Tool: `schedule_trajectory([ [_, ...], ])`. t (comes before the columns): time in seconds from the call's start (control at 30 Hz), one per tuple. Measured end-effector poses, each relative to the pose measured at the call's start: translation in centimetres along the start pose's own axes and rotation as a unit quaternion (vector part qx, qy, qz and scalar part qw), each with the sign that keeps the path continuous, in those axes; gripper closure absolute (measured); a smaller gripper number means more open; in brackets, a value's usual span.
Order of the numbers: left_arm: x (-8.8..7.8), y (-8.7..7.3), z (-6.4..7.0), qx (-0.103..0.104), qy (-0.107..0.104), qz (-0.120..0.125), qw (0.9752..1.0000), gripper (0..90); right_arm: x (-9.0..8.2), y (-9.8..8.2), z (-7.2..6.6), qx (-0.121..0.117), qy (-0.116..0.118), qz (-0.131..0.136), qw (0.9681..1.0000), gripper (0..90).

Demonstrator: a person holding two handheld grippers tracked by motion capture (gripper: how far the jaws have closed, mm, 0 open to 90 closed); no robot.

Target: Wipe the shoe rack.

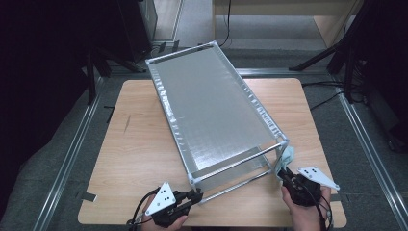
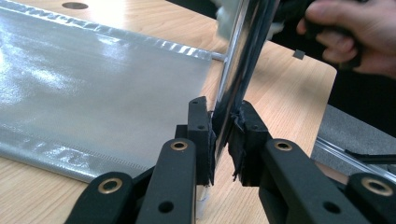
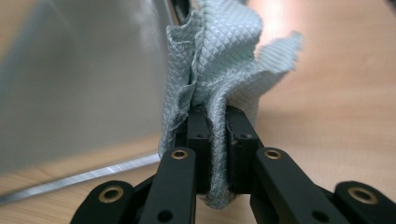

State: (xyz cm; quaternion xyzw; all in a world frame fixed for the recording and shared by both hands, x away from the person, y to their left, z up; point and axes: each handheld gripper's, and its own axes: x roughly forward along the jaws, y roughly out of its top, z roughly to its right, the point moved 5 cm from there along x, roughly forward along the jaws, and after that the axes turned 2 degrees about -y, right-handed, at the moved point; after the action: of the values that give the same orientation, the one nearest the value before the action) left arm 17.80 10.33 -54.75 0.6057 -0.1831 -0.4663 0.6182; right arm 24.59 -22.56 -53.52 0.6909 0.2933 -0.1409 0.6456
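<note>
Slipping is the risk: left gripper [image 2: 223, 140] pinches the shiny steel post [image 2: 238, 65], right gripper [image 3: 212, 140] clamps the pale-blue waffle cloth [image 3: 224, 56]; hard rubbing may tilt the silver rack [image 1: 211, 110].

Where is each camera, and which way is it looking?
High view: sits above the person's side, looking forward and down on the table and silver rack; both hands and claws show at the bottom.
Left claw view: rides on the left claw, looking along its jaws, shut on the rack's pole; the other hand shows too.
Right claw view: rides on the right claw, looking along its jaws, shut on a cloth.
All three share the rack and table.
</note>
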Motion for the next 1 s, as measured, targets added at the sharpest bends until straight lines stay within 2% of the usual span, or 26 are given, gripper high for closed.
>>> schedule_trajectory([
  [0.1,0.0,0.0,0.0,0.0,0.0,0.0,1.0,79.7,1.7,-1.8,0.6,0.001,-0.008,-0.046,0.9989,82.3],
  [0.13,0.0,0.0,0.0,0.0,0.0,0.0,1.0,79.7,2.0,-2.1,0.7,0.005,-0.006,-0.053,0.9986,82.3],
  [0.2,0.0,0.0,0.0,0.0,0.001,0.0,1.0,79.7,1.6,-1.7,0.4,0.009,-0.002,-0.044,0.999,82.2],
  [0.3,0.0,0.0,0.0,0.001,0.001,-0.001,1.0,79.8,-0.3,0.1,-0.1,0.015,0.018,0.011,0.9997,82.0],
  [0.37,0.0,0.0,0.0,0.001,0.001,0.0,1.0,79.8,-2.3,1.8,-0.2,0.039,0.042,0.065,0.9962,82.0],
  [0.4,0.0,0.0,0.0,0.001,0.001,0.0,1.0,79.8,-3.3,2.6,-0.5,0.041,0.052,0.089,0.9938,82.0],
  [0.47,0.0,0.0,0.0,0.001,0.0,0.0,1.0,79.8,-4.9,3.8,-1.4,0.02,0.06,0.13,0.9894,81.9],
  [0.53,0.1,0.0,0.0,0.001,0.0,0.0,1.0,79.8,-5.7,4.3,-2.4,-0.003,0.071,0.152,0.9858,81.8],
  [0.57,0.1,0.0,0.0,0.002,0.001,0.0,1.0,79.8,-5.7,4.3,-2.7,-0.015,0.073,0.153,0.9855,81.8],
  [0.6,0.1,0.0,0.1,0.002,0.0,0.0,1.0,79.8,-5.3,4.1,-2.9,-0.027,0.07,0.146,0.9865,81.7],
  [0.63,0.0,0.0,0.1,0.002,0.001,-0.001,1.0,79.8,-4.5,3.5,-2.8,-0.034,0.069,0.13,0.9886,81.7],
  [0.67,0.1,0.0,0.1,0.002,0.001,-0.001,1.0,79.8,-3.9,3.1,-2.6,-0.031,0.067,0.117,0.9904,81.6],
  [0.7,0.1,0.0,0.1,0.003,0.001,-0.001,1.0,79.8,-3.0,2.5,-2.1,-0.019,0.07,0.096,0.9927,81.5],
  [0.73,0.1,0.0,0.1,0.003,0.001,-0.001,1.0,79.8,-3.0,2.5,-2.1,-0.019,0.07,0.096,0.9927,81.5],
  [0.77,0.1,0.0,0.1,0.004,0.001,-0.002,1.0,79.9,-1.1,1.1,-0.6,0.021,0.081,0.043,0.9955,81.4],
  [0.8,0.1,0.0,0.1,0.005,0.001,-0.002,1.0,79.9,-0.6,0.7,0.1,0.027,0.073,0.031,0.9964,81.4],
  [0.87,0.2,0.1,0.1,0.003,0.001,-0.001,1.0,79.8,0.5,-0.4,2.1,0.041,0.039,-0.006,0.9984,81.5],
  [0.9,0.2,0.1,0.0,0.004,0.0,-0.002,1.0,79.9,0.6,-0.7,3.0,0.049,0.024,-0.011,0.9985,81.6],
  [0.93,0.3,0.1,0.0,0.005,0.0,-0.003,1.0,79.9,0.5,-0.8,3.8,0.056,0.014,-0.005,0.9983,81.6],
  [1.0,0.3,0.1,0.0,0.005,-0.002,-0.002,1.0,79.9,-0.4,-0.2,4.7,0.061,-0.003,0.026,0.9978,81.7],
])
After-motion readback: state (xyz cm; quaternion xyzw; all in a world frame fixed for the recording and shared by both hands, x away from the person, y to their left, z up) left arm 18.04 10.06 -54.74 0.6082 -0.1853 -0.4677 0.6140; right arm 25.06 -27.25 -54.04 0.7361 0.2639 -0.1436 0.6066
